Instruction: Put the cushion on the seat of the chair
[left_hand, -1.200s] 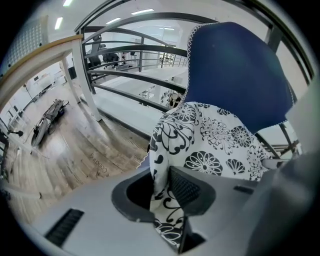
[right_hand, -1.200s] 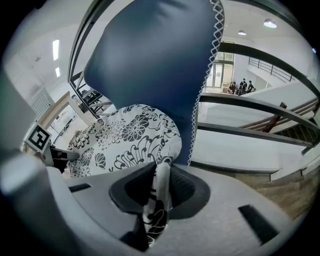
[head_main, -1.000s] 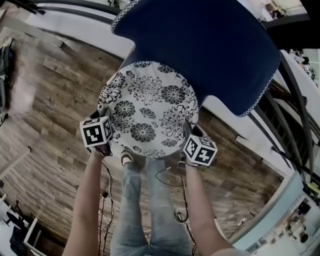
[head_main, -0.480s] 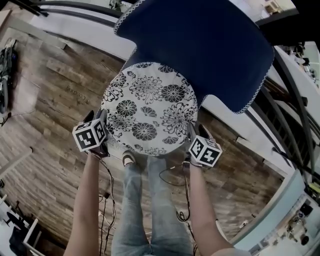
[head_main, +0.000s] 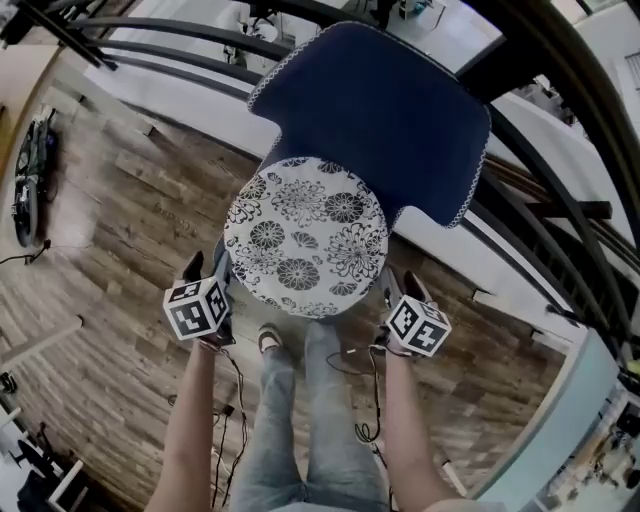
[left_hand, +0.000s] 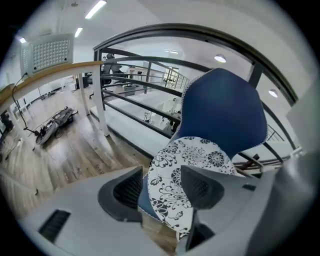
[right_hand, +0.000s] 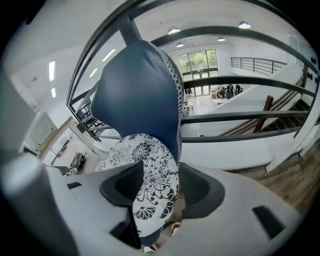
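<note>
Cushion (head_main: 305, 237) lies flat on the seat of the blue chair (head_main: 385, 110), its far edge against the backrest. The left gripper (head_main: 206, 268) and right gripper (head_main: 400, 293) stand at its near-left and near-right edges. Both sets of fingers (left_hand: 202, 187) are spread wide and clamp nothing; the cushion rim shows in each gap. Hazard: a finger catching that rim would likely drag the cushion off the near edge onto the wooden floor (head_main: 110, 220).
</note>
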